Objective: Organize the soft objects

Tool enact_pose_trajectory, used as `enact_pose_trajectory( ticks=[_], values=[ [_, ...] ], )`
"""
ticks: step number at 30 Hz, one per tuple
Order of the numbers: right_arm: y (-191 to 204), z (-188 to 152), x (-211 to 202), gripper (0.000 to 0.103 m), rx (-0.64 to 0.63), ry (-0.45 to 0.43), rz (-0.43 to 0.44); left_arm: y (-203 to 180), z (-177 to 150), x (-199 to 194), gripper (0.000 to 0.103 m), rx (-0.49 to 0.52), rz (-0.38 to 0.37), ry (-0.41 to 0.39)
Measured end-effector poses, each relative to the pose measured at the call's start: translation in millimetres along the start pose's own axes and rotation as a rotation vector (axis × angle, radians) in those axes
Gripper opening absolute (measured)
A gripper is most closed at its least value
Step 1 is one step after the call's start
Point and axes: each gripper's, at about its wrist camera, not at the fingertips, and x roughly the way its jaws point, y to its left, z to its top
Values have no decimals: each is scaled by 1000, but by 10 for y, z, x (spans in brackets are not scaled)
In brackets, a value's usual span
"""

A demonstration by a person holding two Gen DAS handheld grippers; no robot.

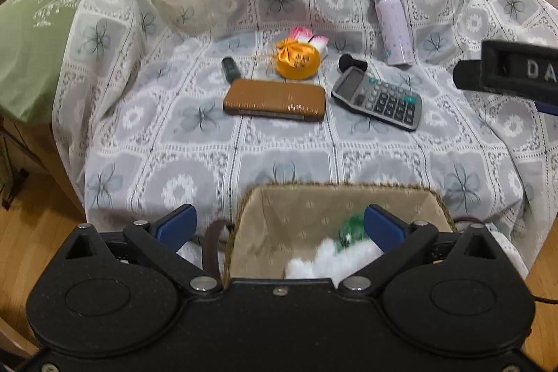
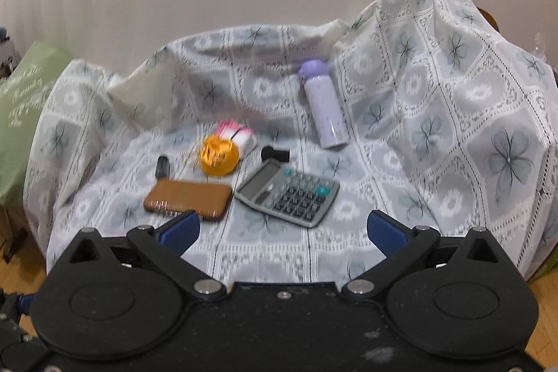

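**Inspector A:** The woven basket [image 1: 343,197] is cut off by the left hand-held gripper [image 1: 280,225]. Only part of a white fluffy toy [image 1: 331,262] with a blurred green patch shows inside it.

**Inspector B:** That gripper's jaws stand wide, gripping nothing. The right hand-held gripper [image 2: 282,230] likewise stands wide and empty over the near cloth.

**Inspector A:** An orange pouch [image 1: 298,60] half hides a pink-and-white item [image 1: 310,39] behind it; what that item is cannot be told.

**Inspector B:** A floral lace cloth [image 2: 436,128] covers the whole surface and its raised sides, concealing what lies beneath. A pale wall stands behind, with wooden floor at the lower left.
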Motion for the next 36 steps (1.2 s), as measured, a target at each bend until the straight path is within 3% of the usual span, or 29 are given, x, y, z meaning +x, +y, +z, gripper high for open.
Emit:
enact_pose_trajectory(
  ticks=[7,15,29,36],
  values=[
    [-84,211,350,103,61,14,-25,-18,182,138,100,-3,33,-38],
    [-187,282,855,102,95,129,45,-33,403,457,100,26,-40,8],
    [-156,383,1750,101,54,231,49,23,676,1126,98,9,-44,98],
    [-106,517,2228,95,22,256,72,102,799,1410,93,-11,-54,123]
  ],
)
